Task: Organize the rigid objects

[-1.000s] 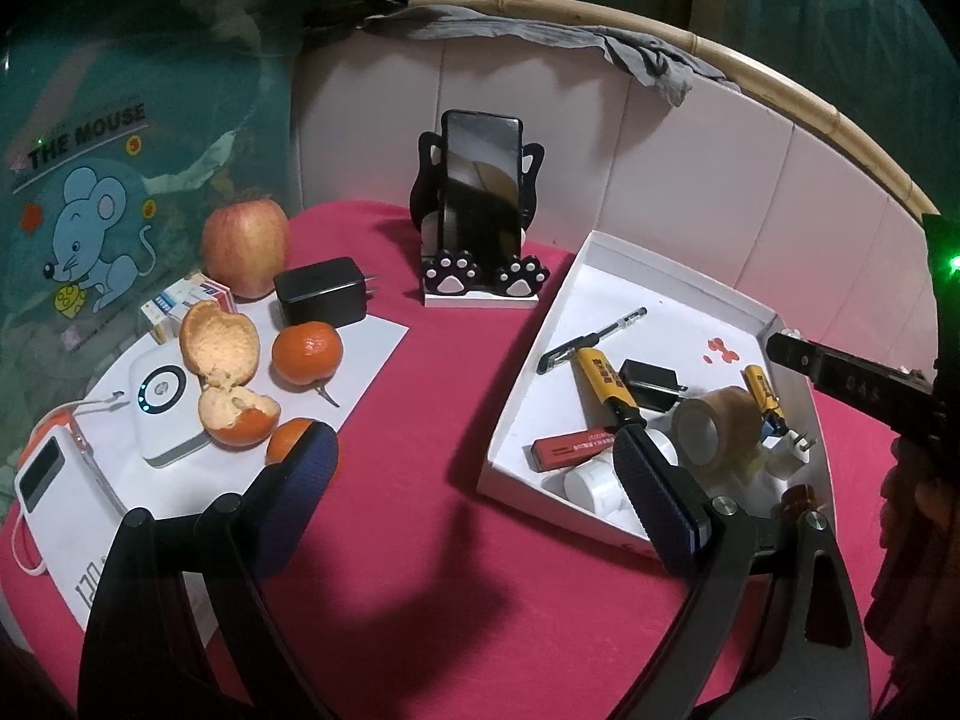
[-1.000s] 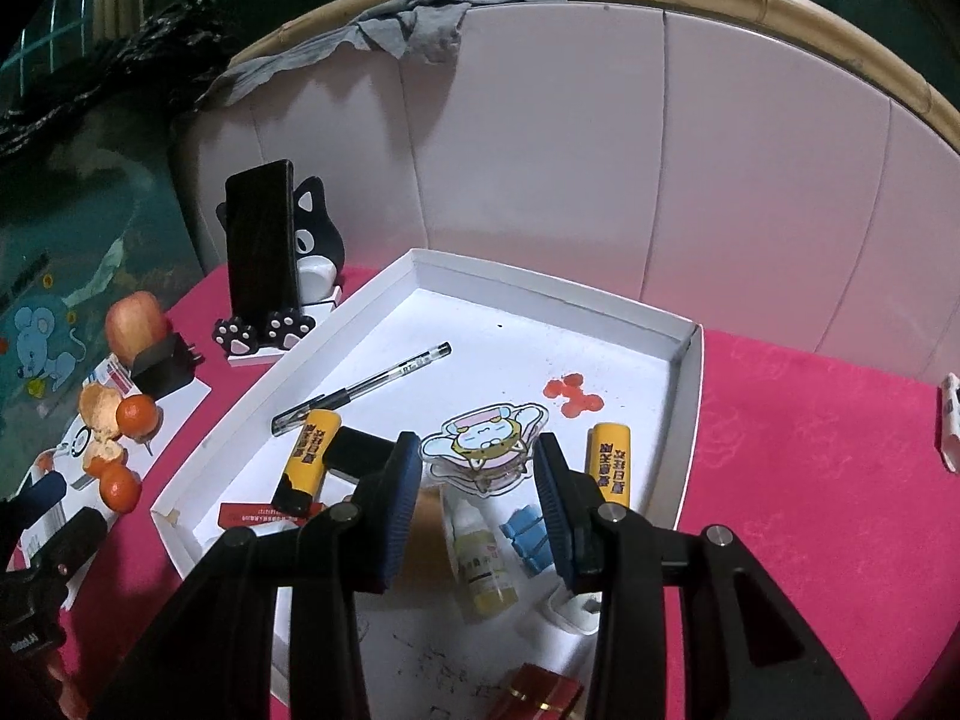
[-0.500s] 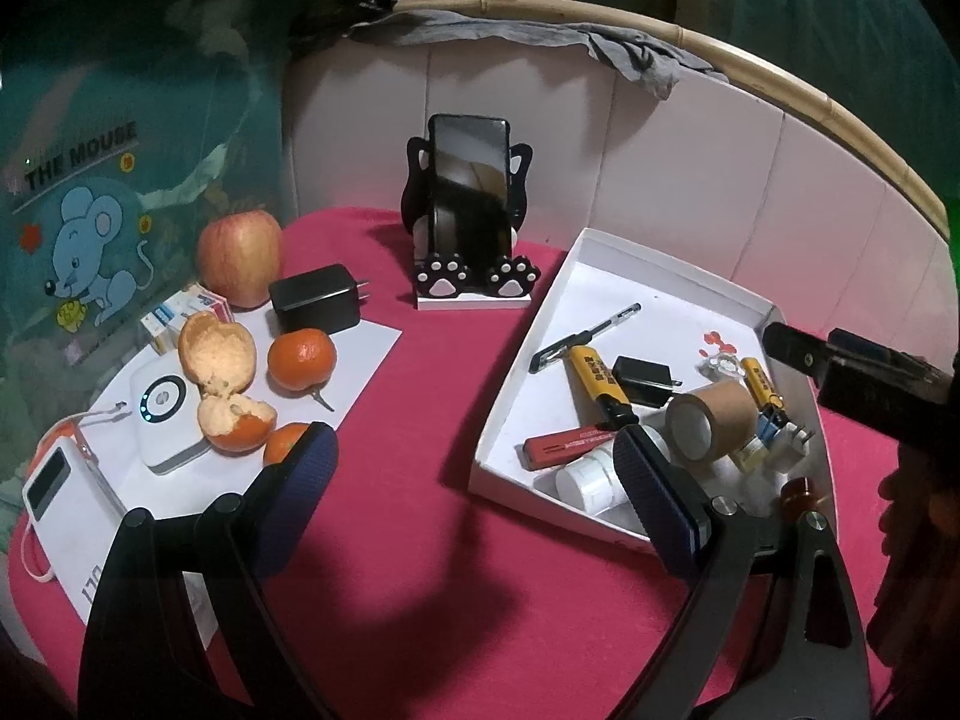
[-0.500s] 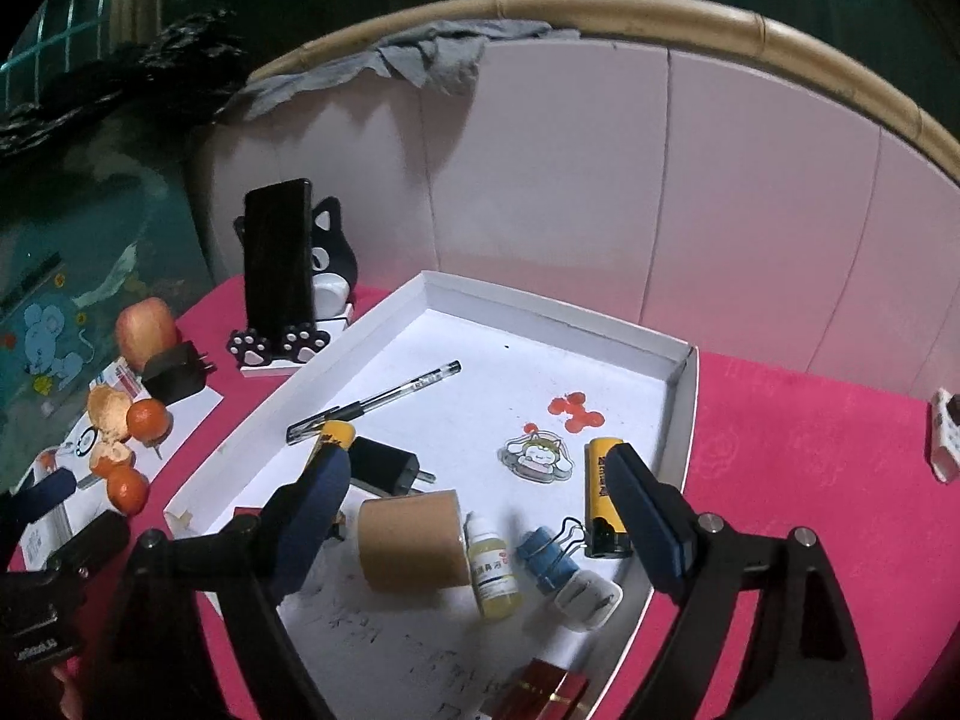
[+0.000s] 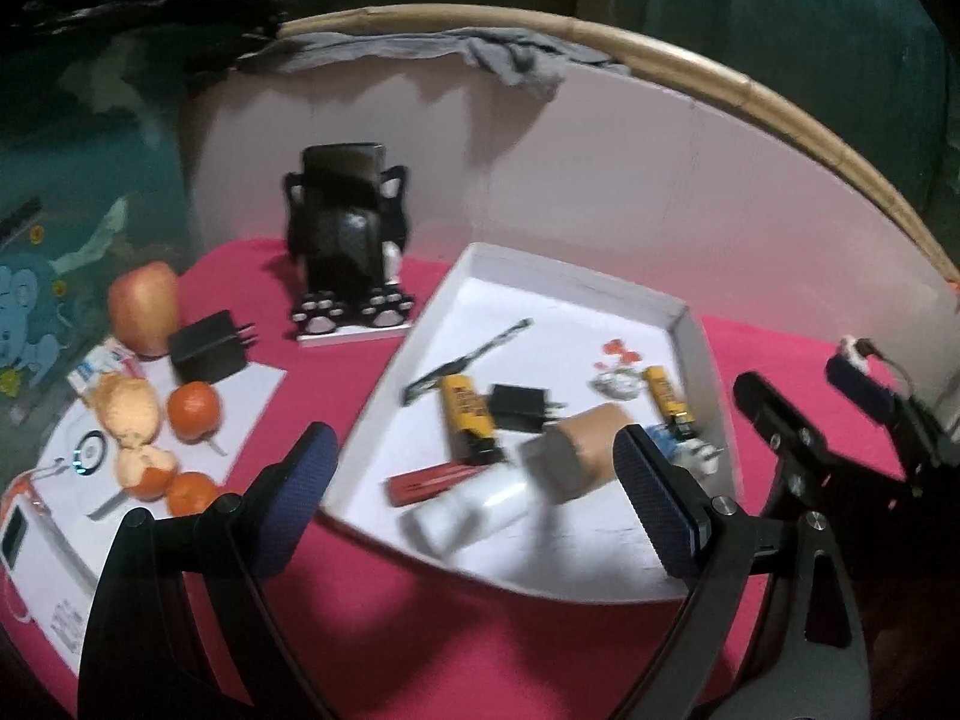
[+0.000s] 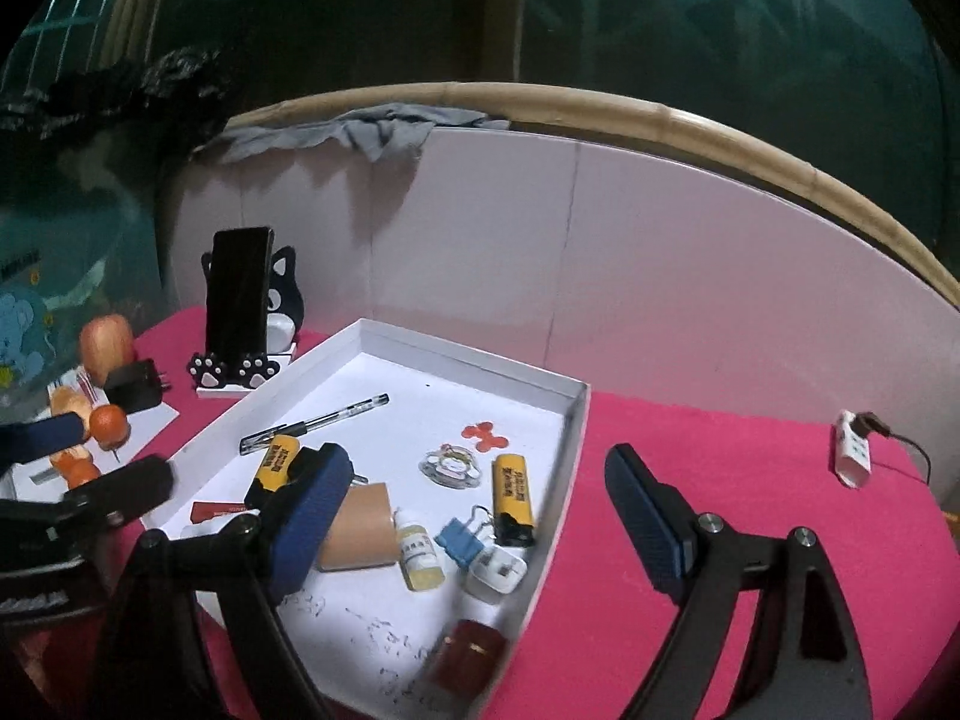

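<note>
A white tray (image 6: 468, 354) sits on the red tablecloth (image 6: 690, 468). In it lie a pen (image 6: 318, 420), two yellow lighters (image 6: 513, 489), a brown tape roll (image 6: 360, 525), a cartoon sticker (image 6: 450, 465), a dropper bottle (image 6: 420, 555), a blue clip (image 6: 459, 540) and a white plug (image 6: 498, 570). My right gripper (image 6: 480, 498) hovers open over the tray's near right side with nothing held. My left gripper (image 5: 474, 480) stands open before the tray's (image 5: 576, 300) near left edge, also holding nothing. The tape roll (image 5: 591, 450) and a white bottle (image 5: 468, 510) lie near it.
A phone on a cat-shaped stand (image 5: 348, 240) stands behind the tray. To the left are an apple (image 5: 144, 306), a black charger (image 5: 207, 345), tangerines (image 5: 192, 411) and a white power bank (image 5: 30, 540). A white adapter with a cable (image 6: 852, 450) lies far right. A white panel backs the table.
My right gripper opened and let go of the cartoon sticker, which now lies in the tray. Both grippers then drew back and rose a little.
</note>
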The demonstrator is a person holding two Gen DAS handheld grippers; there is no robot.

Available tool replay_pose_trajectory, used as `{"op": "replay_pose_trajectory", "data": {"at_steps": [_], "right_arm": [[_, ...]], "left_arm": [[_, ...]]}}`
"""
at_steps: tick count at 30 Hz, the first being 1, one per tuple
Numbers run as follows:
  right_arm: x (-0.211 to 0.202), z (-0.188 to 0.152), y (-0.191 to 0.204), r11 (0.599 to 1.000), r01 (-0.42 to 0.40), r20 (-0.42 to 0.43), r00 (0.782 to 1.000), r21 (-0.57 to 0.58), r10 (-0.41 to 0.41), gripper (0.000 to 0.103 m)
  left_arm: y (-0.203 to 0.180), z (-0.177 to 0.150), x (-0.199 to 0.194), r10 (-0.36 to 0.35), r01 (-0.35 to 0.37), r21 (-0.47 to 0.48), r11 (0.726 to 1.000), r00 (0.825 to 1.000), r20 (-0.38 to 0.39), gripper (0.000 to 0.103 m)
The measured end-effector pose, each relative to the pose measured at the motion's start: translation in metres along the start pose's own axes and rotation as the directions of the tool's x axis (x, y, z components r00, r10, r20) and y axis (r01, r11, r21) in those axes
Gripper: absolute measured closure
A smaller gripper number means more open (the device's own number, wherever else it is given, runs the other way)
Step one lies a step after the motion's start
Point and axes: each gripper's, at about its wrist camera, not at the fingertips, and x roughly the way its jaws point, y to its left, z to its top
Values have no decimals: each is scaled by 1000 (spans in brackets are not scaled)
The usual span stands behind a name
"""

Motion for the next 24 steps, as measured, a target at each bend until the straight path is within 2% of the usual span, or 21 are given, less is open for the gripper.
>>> {"op": "replay_pose_trajectory", "data": {"at_steps": [1,4,5,6,10,16,21,24], "right_arm": [[-3,0,-4,1000,-5,6,1000,16,4,16],[-14,-4,-17,998,-23,18,1000,64,21,14],[-16,-5,-20,997,-22,18,1000,78,21,4],[-18,-6,-24,996,0,18,1000,94,-1,0],[-28,-10,-38,991,-14,25,1000,136,11,0],[-52,-15,-54,985,-17,71,997,171,5,0],[-73,-20,-69,976,-38,99,995,215,17,0],[-85,-23,-76,970,-54,109,994,235,29,0]], "left_arm": [[-4,0,-3,-10,10,9,1000,1000,10,9],[-20,-1,-13,43,-46,61,997,998,50,9],[-22,-2,-16,52,-56,69,996,997,63,9],[-24,-3,-19,58,-64,75,995,996,75,9],[-35,-7,-30,67,-74,104,992,995,73,9],[-53,-14,-41,130,-138,145,980,989,65,9],[-62,-19,-60,91,-104,158,982,992,90,9],[-68,-22,-73,98,-119,169,979,987,129,9]]}}
